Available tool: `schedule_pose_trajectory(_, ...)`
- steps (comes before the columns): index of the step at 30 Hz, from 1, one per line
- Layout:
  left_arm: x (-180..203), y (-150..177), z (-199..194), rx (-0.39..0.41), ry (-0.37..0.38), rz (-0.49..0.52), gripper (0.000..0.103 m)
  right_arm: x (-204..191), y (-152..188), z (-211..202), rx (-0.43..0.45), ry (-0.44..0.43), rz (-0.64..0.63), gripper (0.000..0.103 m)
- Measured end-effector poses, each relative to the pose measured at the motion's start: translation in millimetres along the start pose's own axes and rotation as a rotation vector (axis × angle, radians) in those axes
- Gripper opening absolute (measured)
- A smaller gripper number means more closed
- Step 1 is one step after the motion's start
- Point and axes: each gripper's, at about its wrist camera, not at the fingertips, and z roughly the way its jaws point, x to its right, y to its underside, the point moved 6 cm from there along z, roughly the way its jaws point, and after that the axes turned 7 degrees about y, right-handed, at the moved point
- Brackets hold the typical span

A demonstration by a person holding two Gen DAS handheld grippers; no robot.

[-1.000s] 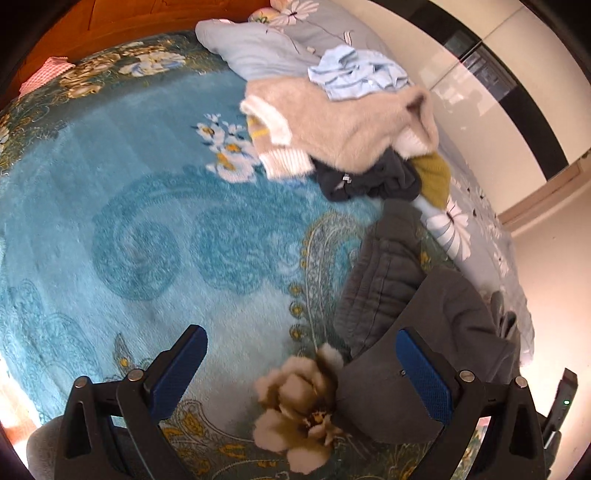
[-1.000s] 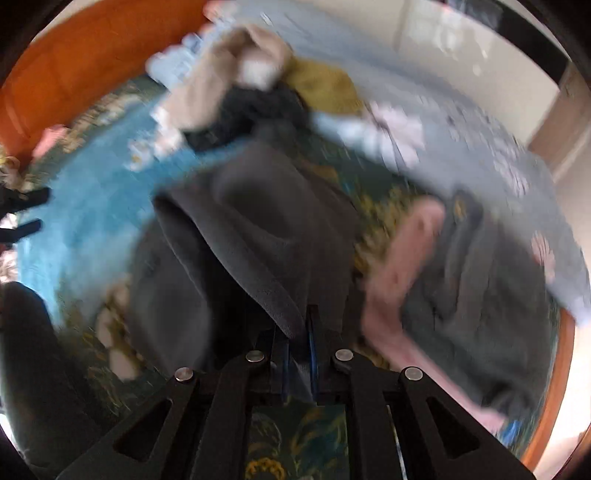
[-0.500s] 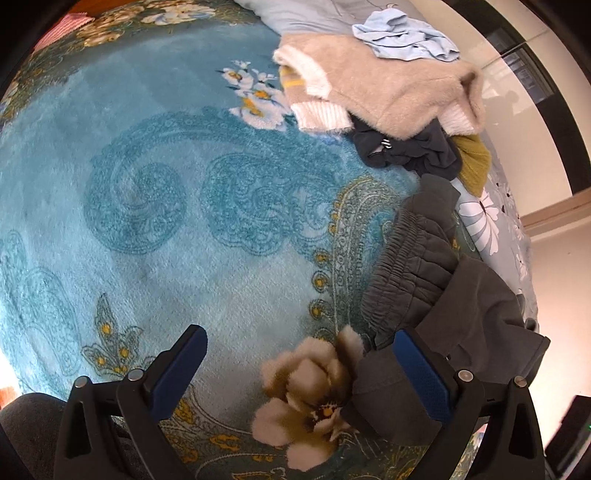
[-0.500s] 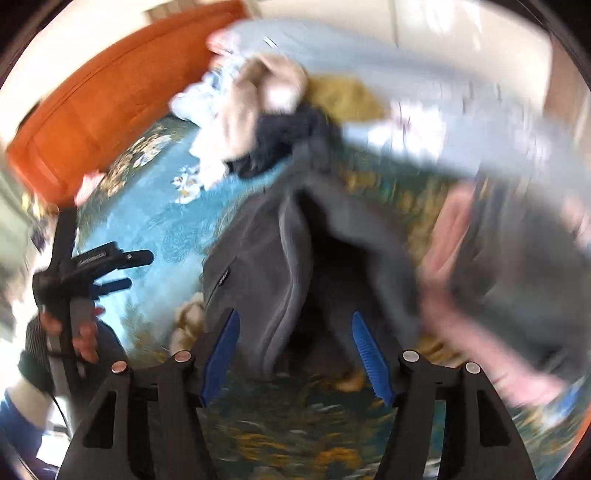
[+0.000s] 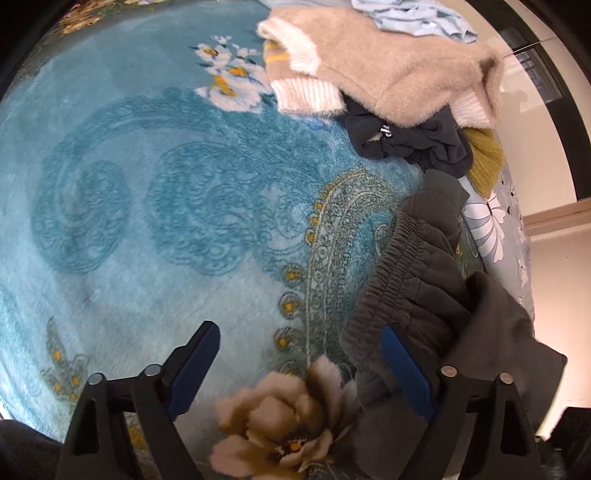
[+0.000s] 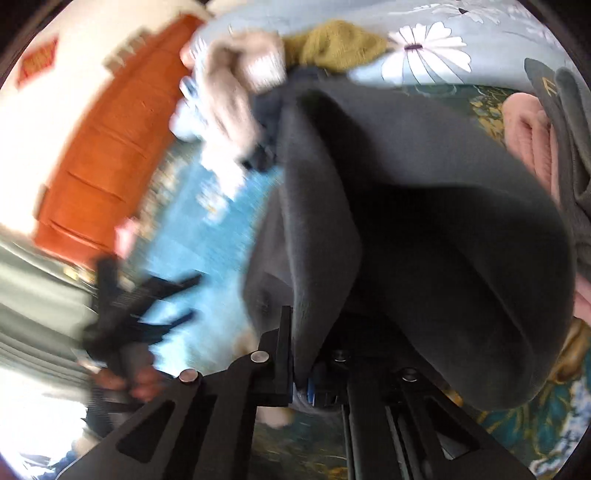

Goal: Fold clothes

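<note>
Dark grey trousers [image 5: 417, 295] with an elastic waistband lie crumpled on the right of a teal patterned blanket [image 5: 147, 206]. My left gripper [image 5: 299, 369] is open just above the blanket, its right pad [image 5: 402, 373] over the trousers' near edge and nothing between the fingers. In the right wrist view the trousers [image 6: 424, 166] rise in a big fold over my right gripper [image 6: 295, 332], which is shut on an edge of that cloth. Its right finger is hidden under the fabric. The left gripper [image 6: 147, 295] shows blurred at the left, held by a hand [image 6: 125, 376].
A pile of clothes sits at the far side: a beige fluffy sweater [image 5: 388, 62], a dark garment [image 5: 413, 140], a mustard knit [image 5: 484, 162] and a light blue shirt [image 5: 417, 18]. Pink [image 6: 528, 140] and grey [image 6: 569, 110] clothes lie right. An orange headboard [image 6: 107, 147] stands behind.
My right gripper was shut, opened half a second ago, and is shut again on the trousers' edge, with its view rolled. My left gripper has moved forward toward the waistband, still open.
</note>
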Motion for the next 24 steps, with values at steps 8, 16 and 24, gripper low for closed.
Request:
schedule_pose_trajectory(8,5,8,47,-0.124,0.137,-0.236,0.086,72,-75,-130,0.401,-0.053,0.224,0.004)
schedule_pose_trajectory(16,14,12,69,-0.163,0.21,-0.396,0.085,129,-68,-161,0.43,0.053,0.38,0.004)
schedule_pose_trajectory(24,31,7,40,-0.077,0.204,-0.315,0.034,106,-67,-138,0.372,0.055,0.351,0.004)
